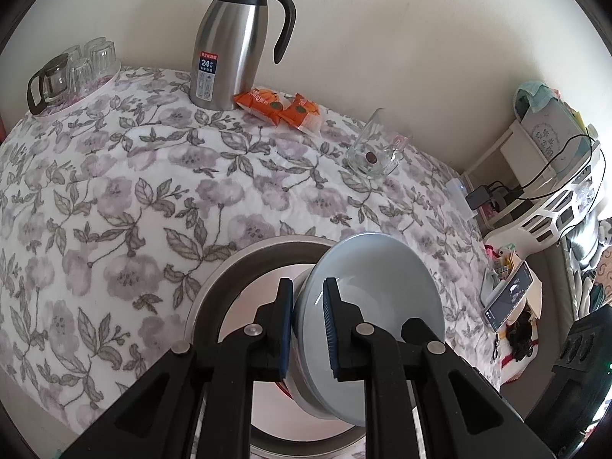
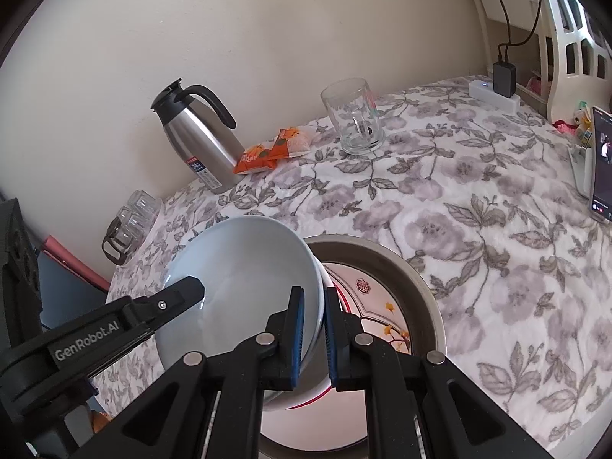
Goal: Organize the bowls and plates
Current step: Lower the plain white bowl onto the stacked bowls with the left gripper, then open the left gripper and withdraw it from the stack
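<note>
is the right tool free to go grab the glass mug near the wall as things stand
Probably not yet. The right tool is shut on the rim of the pale blue bowl, which the left tool also grips. The cloth between it and the glass mug looks bare, so only the bowl holds it back.

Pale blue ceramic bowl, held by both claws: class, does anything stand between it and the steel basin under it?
Nothing visible blocks the way. The pale blue ceramic bowl hangs tilted over the round steel basin, gripped at opposite rims by the left claw and right claw. Only a patterned plate lies in the basin.
</note>
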The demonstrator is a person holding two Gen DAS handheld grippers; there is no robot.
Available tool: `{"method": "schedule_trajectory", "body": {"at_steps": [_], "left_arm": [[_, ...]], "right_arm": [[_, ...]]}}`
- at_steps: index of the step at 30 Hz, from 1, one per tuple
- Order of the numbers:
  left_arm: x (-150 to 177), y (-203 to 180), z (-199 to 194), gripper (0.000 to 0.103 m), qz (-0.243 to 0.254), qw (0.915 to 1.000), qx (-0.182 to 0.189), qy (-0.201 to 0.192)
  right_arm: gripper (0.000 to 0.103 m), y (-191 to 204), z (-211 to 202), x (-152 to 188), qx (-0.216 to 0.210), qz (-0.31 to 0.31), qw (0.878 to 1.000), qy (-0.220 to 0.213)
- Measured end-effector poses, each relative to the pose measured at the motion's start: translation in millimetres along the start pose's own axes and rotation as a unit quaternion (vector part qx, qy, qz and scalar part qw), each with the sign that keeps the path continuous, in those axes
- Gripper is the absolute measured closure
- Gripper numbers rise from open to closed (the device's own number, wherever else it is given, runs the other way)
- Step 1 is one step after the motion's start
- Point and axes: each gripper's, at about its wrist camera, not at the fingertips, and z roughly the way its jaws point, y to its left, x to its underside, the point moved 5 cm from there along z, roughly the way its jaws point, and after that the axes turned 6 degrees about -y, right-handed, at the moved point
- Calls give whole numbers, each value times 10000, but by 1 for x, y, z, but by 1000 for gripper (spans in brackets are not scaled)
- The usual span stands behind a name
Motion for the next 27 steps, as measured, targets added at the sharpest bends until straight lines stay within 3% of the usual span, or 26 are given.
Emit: {"method": "schedule_trajectory", "body": {"at_steps": [12, 14, 23, 27], "left_arm": [[1, 0, 0, 84, -80, 9999, 29, 87], [-1, -1, -8, 83, -47, 9999, 103, -40], [15, -2, -49, 51, 246, 9981, -82, -555], [41, 3, -57, 42, 371, 9976, -223, -548]], "right_arm": [[88, -1, -3, -1, 132, -191, 9997, -44], [82, -1, -8, -5, 34, -192, 9997, -163], [79, -3, -39, 9, 96, -505, 9981, -348], [65, -9, -56, 25, 129, -573, 9974, -422]]}}
